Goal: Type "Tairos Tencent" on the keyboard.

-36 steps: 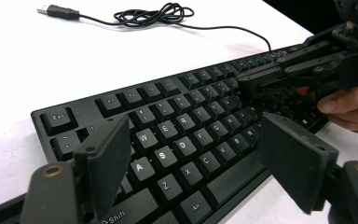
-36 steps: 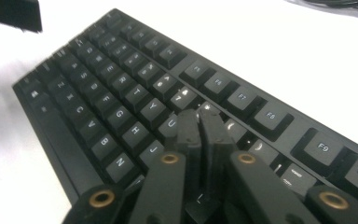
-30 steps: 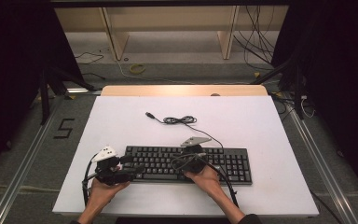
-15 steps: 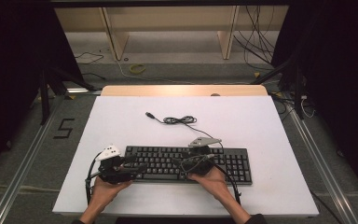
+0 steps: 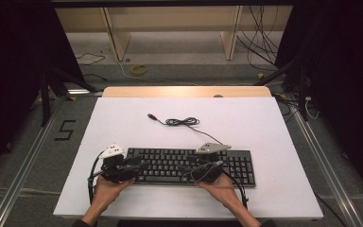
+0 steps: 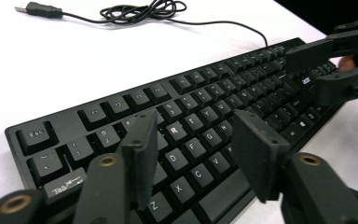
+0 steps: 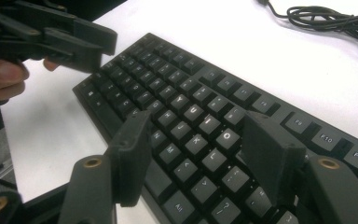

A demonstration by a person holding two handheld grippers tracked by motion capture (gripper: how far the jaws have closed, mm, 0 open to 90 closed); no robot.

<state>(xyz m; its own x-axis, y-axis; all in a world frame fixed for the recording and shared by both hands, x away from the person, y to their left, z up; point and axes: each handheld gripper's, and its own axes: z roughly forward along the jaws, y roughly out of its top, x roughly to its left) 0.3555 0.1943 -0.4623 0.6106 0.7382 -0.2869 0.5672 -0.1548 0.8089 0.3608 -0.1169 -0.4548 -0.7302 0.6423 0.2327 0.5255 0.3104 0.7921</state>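
Note:
A black keyboard [image 5: 170, 163] lies flat near the front of the white table [image 5: 264, 127]. My left gripper [image 5: 138, 166] hovers over its left end, jaws pointing right. In the left gripper view they [image 6: 193, 122] stand partly apart above the letter keys [image 6: 200, 121] and have just been closing, with nothing pinched between them. My right gripper [image 5: 188, 169] hangs over the middle, jaws pointing left. In the right gripper view they [image 7: 198, 119] are spread wide above the keys [image 7: 186, 105] and have just been opening, holding nothing.
The keyboard's black cable [image 5: 182, 122] lies coiled behind it, and its USB plug [image 5: 150, 115] rests on the table. White table surface stretches behind and to the right. A wooden strip [image 5: 184, 91] runs along the far edge.
The right gripper has shifted rightward along the keyboard, toward its middle. The left hand has stayed in place at the keyboard's left end.

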